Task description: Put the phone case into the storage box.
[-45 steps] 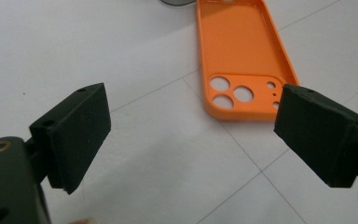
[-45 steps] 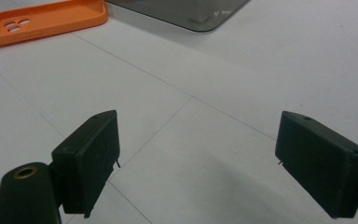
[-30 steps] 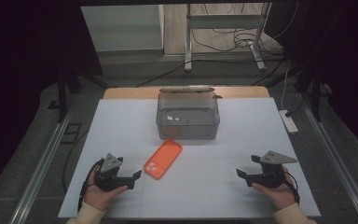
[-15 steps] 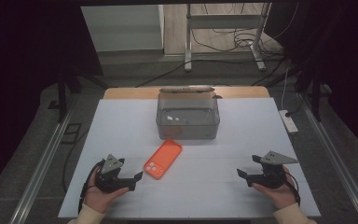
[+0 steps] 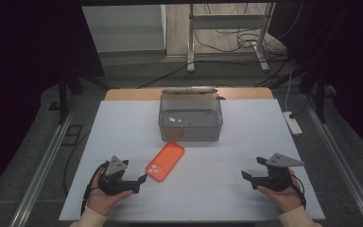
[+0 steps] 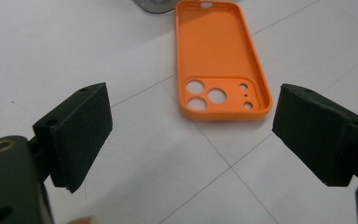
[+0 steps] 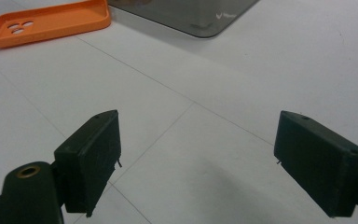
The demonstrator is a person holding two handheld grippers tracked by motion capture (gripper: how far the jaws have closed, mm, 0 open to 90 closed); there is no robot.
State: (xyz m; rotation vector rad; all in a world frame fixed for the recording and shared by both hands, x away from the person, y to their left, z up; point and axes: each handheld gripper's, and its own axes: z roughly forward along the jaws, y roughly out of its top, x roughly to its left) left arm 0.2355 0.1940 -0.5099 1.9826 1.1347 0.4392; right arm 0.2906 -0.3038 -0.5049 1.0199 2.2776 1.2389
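Grey bin holds small white bits, orange phone case outside on desk, your left gripper and right gripper fingers both apart, gripping nothing

— What lies on the desk?
— An orange phone case, empty, flat on the white surface with its hollow inside facing up (raised rim all round).
— And its pose?
— Set at a slant; the end with the round camera cut-outs points toward the person's side, the other end lies just beside the smoky grey box.
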